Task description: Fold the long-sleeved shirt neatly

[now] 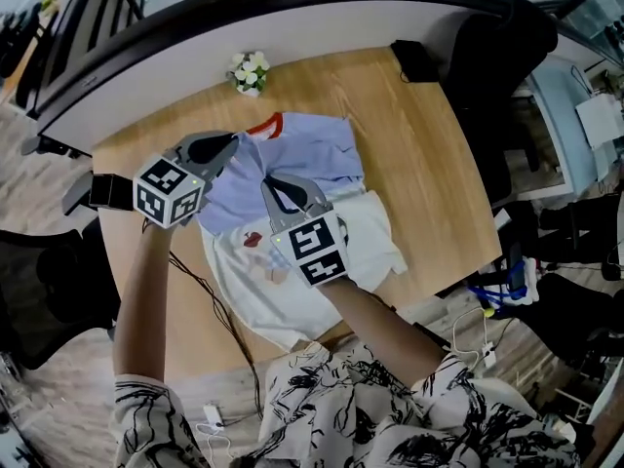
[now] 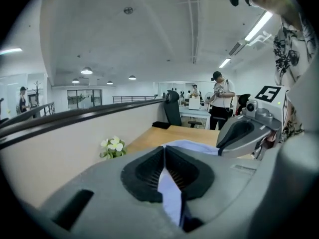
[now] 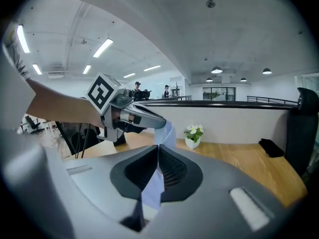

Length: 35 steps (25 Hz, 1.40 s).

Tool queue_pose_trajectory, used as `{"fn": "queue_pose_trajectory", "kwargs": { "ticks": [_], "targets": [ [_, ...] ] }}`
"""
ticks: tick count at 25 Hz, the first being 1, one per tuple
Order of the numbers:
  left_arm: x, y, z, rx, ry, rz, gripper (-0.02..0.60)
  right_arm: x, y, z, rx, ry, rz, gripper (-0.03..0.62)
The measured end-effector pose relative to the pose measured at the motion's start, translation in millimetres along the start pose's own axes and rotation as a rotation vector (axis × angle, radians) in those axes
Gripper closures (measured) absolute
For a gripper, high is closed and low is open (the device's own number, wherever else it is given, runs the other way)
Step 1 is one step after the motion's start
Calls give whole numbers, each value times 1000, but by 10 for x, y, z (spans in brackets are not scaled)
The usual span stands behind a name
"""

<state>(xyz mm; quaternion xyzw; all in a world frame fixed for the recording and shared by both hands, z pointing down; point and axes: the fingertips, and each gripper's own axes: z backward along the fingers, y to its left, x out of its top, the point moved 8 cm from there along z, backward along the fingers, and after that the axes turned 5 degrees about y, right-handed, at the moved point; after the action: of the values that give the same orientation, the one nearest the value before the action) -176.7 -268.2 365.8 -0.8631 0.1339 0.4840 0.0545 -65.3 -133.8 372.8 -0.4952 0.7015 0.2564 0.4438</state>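
Observation:
The long-sleeved shirt (image 1: pixel 317 154) lies on the wooden table (image 1: pixel 429 183). Its far part is light blue with a red collar (image 1: pixel 265 124); its near part is white with a small red print. My left gripper (image 1: pixel 232 142) is shut on light-blue cloth near the collar, and a strip of that cloth (image 2: pixel 172 193) runs between its pads. My right gripper (image 1: pixel 271 184) is shut on another blue fold over the shirt's middle, the cloth (image 3: pixel 152 188) pinched in its jaws. Both hold the blue cloth lifted off the table. Each gripper shows in the other's view: right gripper (image 2: pixel 239 133), left gripper (image 3: pixel 134 118).
A small pot of white flowers (image 1: pixel 250 71) stands at the table's far edge. A black box (image 1: pixel 414 61) sits at the far right corner, with a black chair (image 1: pixel 497 57) behind it. Cables (image 1: pixel 210 300) hang by the near left edge. A curved dark rail (image 1: pixel 292 8) bounds the far side.

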Motion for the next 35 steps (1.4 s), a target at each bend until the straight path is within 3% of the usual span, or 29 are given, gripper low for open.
{"fn": "queue_pose_trajectory", "kwargs": {
  "ticks": [12,16,19,21,23,26,31,33,35],
  "targets": [
    [-1494,525,22,-105,166,84,563,-529,718,-1112,148,287,95,576],
    [-1903,680,48,-91,254,129,546,-753,886,-1466,169,349,120,576],
    [-2139,855,162,-8,317,188,537,-930,985,-1663,186,396,115,576],
    [-2183,988,265,78,300,252,537,-1010,1050,-1747,194,419,114,576],
    [-2127,1011,289,95,293,267,537,-1067,1114,-1802,196,435,126,576],
    [-2038,937,94,1,391,256,520,-1132,1154,-1865,184,450,167,576],
    [-1891,914,-124,-127,386,480,486,-1219,1243,-1888,170,465,257,576],
    [-1903,940,-182,-137,440,477,448,-1244,1250,-1902,168,467,271,576],
    [-1983,938,-259,-146,520,468,453,-1275,1249,-1919,167,470,278,574]
  ]
}}
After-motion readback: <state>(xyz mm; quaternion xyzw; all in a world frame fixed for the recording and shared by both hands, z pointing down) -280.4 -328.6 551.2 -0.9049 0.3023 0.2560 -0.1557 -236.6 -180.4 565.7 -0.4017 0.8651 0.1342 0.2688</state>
